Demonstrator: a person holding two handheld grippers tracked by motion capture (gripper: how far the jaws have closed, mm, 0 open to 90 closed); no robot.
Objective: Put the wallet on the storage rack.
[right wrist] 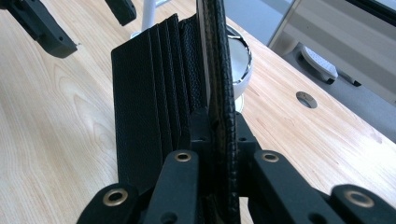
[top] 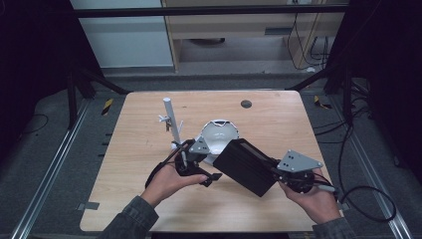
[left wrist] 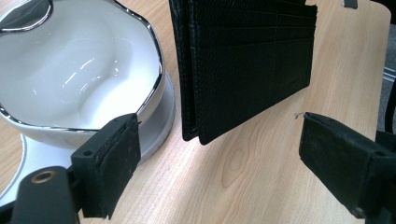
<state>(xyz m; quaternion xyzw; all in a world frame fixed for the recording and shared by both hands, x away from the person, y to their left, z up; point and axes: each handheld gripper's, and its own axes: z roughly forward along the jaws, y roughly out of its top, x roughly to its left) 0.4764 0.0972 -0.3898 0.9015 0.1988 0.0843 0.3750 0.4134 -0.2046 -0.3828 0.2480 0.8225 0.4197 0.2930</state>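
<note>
Right gripper point(right wrist: 215, 122): jaws clamped on one leaf of an open black wallet point(top: 245, 166), lifted at an angle above the wooden table point(top: 278, 124); card slots face out. Left gripper point(left wrist: 219, 154): jaws spread wide, holding nothing, just beside the wallet's lower corner. White silver-rimmed bowl point(left wrist: 84, 74) sits immediately left of the wallet. White upright stand point(top: 170, 119) rises behind the left hand point(top: 169, 180).

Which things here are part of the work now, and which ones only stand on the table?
In use:
- wallet, clamped in the right gripper
- left gripper, open, next to the wallet

Likely idle:
- white bowl, beside the wallet
- white stand
- hole in the table
</note>
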